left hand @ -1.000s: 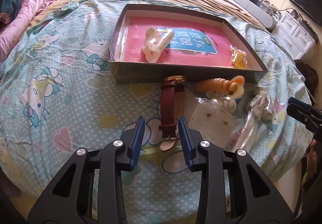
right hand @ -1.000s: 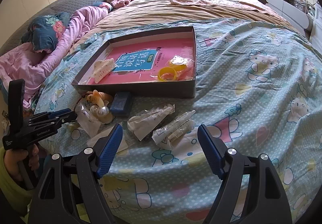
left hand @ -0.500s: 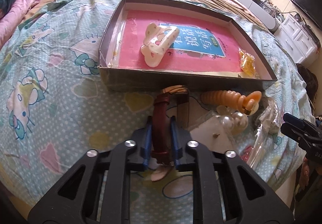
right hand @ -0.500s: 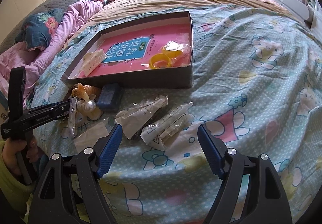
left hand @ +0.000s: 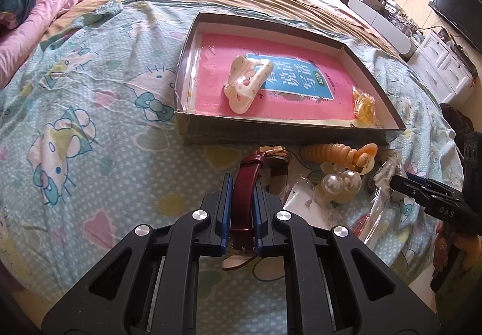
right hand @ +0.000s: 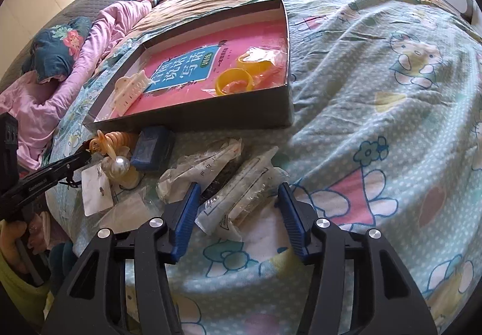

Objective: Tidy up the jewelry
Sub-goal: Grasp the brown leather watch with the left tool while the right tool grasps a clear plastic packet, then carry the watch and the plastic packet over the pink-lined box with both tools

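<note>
Left wrist view: our left hand-held gripper (left hand: pixel 242 208) is clenched on the watch strap (left hand: pixel 244 193); its long axis runs toward the box (left hand: pixel 301 133) just beyond. Right hand-held gripper (right hand: pixel 238 214) has been closing around a plastic packet (right hand: pixel 241 196).

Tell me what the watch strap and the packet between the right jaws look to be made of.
Watch strap: likely leather, maroon, smooth with a slight sheen, pale underside. Packet: thin clear plastic film, glossy and crinkled, contents showing through.

Cartoon-print bedspread (left hand: pixel 90 112) carries a shallow box (left hand: pixel 280 131), watch (left hand: pixel 245 184), and packets (right hand: pixel 241 193).
</note>
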`<state>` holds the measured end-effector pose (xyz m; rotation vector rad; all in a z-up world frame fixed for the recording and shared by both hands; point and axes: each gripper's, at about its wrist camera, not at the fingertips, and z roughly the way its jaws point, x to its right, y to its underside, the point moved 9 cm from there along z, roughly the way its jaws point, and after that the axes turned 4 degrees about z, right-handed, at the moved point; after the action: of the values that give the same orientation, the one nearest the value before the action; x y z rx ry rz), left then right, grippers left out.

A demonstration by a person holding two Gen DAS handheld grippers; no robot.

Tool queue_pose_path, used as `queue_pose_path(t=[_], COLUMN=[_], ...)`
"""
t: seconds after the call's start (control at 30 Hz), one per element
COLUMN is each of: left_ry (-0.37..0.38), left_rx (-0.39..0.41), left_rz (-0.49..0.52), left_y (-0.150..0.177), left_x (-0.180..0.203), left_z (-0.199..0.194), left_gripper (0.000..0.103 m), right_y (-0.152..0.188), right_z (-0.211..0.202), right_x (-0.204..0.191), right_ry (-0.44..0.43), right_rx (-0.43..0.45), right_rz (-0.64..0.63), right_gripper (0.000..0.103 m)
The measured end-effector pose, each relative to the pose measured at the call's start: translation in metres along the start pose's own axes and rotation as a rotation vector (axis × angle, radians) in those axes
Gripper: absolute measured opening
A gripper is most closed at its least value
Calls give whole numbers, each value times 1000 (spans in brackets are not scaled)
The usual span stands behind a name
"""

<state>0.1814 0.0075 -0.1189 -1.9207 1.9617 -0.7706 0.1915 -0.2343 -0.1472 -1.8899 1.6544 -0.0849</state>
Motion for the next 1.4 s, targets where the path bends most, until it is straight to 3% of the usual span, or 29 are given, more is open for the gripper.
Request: queue_pose_path(t=[0.03, 0.13, 0.63, 1.4], left_ry=[-2, -11, -23, -6], left_rx=[4, 21, 116, 156], left_rz=[-1, -1, 3, 40], left_y=[-1, -4, -26, -61], left_x=[0, -2, 1, 24], left_z=[-2, -9, -49, -56], left_gripper=[6, 6, 6, 6], right_y=[0, -1, -33, -73], right_z=[-1, -5, -63, -68], right_x=[-1, 0, -13, -68], right_ry=[-10, -4, -19, -117], right_rx=[-1, 4, 165, 224], right_rz=[-4, -14, -53, -138], right_gripper=[38, 31, 30, 30])
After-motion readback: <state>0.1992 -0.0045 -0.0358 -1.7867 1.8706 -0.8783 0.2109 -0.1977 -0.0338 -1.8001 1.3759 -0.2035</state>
